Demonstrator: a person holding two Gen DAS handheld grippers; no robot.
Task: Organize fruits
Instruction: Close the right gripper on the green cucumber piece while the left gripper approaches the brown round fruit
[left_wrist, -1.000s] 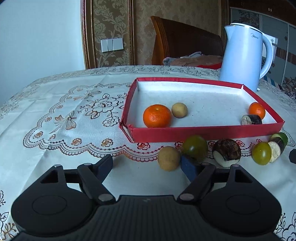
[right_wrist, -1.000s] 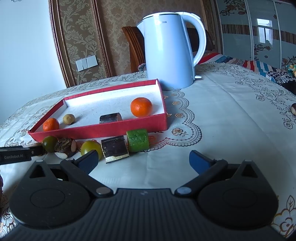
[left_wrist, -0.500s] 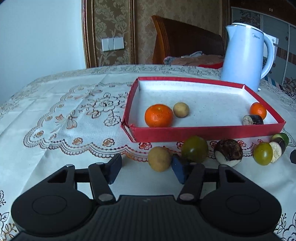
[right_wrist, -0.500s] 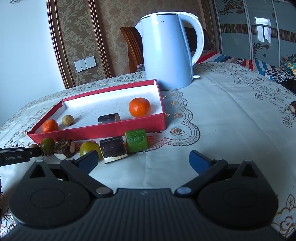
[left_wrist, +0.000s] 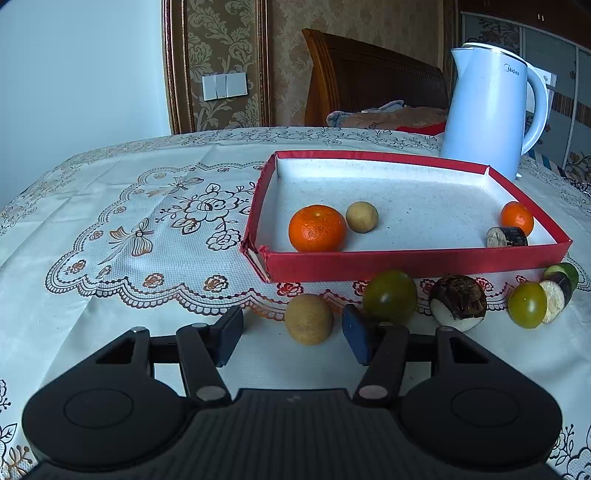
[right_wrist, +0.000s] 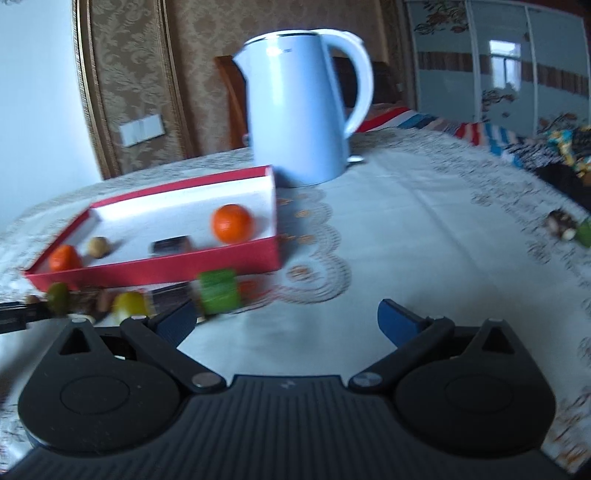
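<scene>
L gripper sits low over the white lace-pattern tablecloth, jaws partly apart. They've just been closing in; the round tan fruit is between the blue pads, nearer the right-side one, gap on both sides, so nothing gripped. Tan fruit lies on the cloth just in front of the shallow red cardboard tray w/ white floor, outside it.

In the tray: big orange mandarin, small tan ball-shaped fruit just beside it, smaller mandarin in the far right corner w/ a dark-skinned cut chunk touching or nearly touching it.

Outside, in a row along the tray's front wall: green tomato-like fruit, dark brown peeled-patch round piece, yellow-green round fruit, dark-skin slice w/ pale face.

Pale blue electric kettle behind the tray, logo reads "Midea".

R gripper: jaws wide apart, empty, bare cloth between them. R view motion-blurred; green cylinder chunk near its left-side pad, not touching as far as can be told. No text readable there.
</scene>
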